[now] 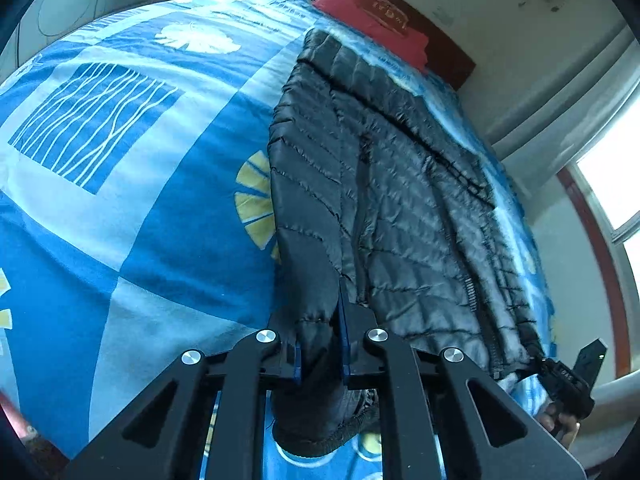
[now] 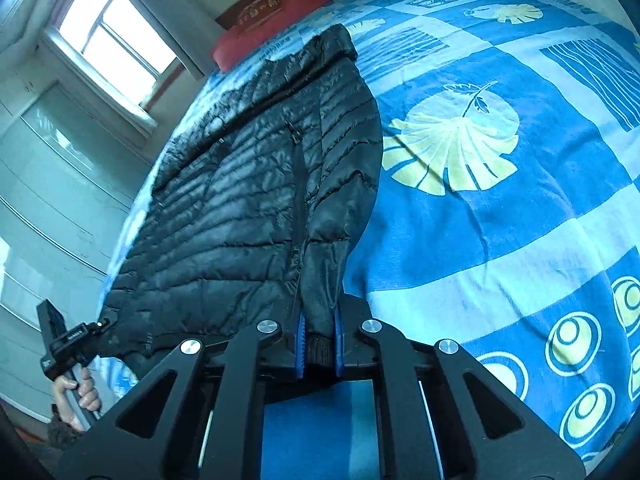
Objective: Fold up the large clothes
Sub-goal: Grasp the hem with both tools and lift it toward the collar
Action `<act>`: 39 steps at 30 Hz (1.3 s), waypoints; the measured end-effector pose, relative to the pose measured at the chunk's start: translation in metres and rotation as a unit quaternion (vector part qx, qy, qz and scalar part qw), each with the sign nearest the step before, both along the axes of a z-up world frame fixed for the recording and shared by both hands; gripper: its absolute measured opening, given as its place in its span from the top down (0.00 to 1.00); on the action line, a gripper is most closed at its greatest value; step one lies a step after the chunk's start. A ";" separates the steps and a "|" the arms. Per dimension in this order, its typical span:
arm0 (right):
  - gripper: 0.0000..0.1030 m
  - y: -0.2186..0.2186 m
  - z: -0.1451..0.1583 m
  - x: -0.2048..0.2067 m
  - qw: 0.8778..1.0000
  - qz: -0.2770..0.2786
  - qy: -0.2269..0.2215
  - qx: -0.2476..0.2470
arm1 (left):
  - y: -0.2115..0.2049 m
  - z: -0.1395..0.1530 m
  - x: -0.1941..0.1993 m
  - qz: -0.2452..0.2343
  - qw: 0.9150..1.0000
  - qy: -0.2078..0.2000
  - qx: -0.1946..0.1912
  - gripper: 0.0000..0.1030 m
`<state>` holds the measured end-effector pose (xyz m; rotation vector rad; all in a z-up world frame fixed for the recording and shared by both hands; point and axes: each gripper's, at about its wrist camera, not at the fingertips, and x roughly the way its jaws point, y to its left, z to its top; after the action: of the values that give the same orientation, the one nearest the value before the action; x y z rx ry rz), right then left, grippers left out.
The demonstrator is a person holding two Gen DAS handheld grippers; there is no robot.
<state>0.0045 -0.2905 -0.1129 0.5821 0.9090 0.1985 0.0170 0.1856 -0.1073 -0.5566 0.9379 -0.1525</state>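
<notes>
A black quilted puffer jacket (image 1: 400, 200) lies lengthwise on a bed, its collar toward the far end. In the left wrist view my left gripper (image 1: 320, 344) is shut on a sleeve end of the jacket, and the cuff hangs below the blue pads. My right gripper (image 1: 560, 372) shows at the lower right, at the jacket's hem corner. In the right wrist view my right gripper (image 2: 320, 340) is shut on a ribbed sleeve cuff of the jacket (image 2: 248, 200). There the left gripper (image 2: 96, 330), with a hand (image 2: 76, 396) on its handle, meets the hem corner at the lower left.
The bed carries a blue and white patterned sheet (image 1: 140, 220) with yellow leaf prints (image 2: 452, 152). A red pillow (image 1: 372, 20) lies against the dark headboard. A window (image 2: 112, 28) and pale cabinets (image 2: 48, 184) stand beyond the jacket's side of the bed.
</notes>
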 end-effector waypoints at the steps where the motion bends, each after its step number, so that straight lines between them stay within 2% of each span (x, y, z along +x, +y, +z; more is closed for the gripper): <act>1: 0.91 -0.001 0.004 -0.003 1.000 0.001 -0.004 0.009 | 0.001 0.005 -0.002 -0.002 1.000 -0.004 -0.005 0.88; 10: 0.91 -0.008 0.041 -0.040 0.997 0.001 -0.029 0.073 | 0.006 0.052 -0.036 -0.008 0.998 -0.030 -0.059 0.89; 17: 0.91 -0.007 0.075 -0.082 0.995 -0.005 -0.048 0.084 | 0.003 0.083 -0.075 -0.011 0.997 -0.037 -0.066 0.90; 23: 0.91 0.000 0.095 -0.099 0.995 0.006 -0.068 0.079 | 0.009 0.098 -0.088 -0.008 0.996 -0.052 -0.074 0.90; 27: 0.91 -0.001 0.107 -0.077 0.991 0.019 -0.093 0.092 | 0.011 0.107 -0.067 -0.021 0.995 -0.073 -0.067 0.90; 33: 0.91 0.006 0.136 -0.009 0.985 0.054 -0.136 0.094 | 0.004 0.126 -0.006 -0.054 0.991 -0.113 -0.053 0.90; 39: 0.91 -0.003 0.154 0.095 0.982 0.028 -0.159 0.101 | 0.011 0.133 0.088 -0.045 0.989 -0.127 -0.062 0.90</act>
<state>0.0993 -0.2934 0.0410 0.6895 0.5991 0.4262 0.1051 0.1969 0.0261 -0.5937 0.7083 -0.3575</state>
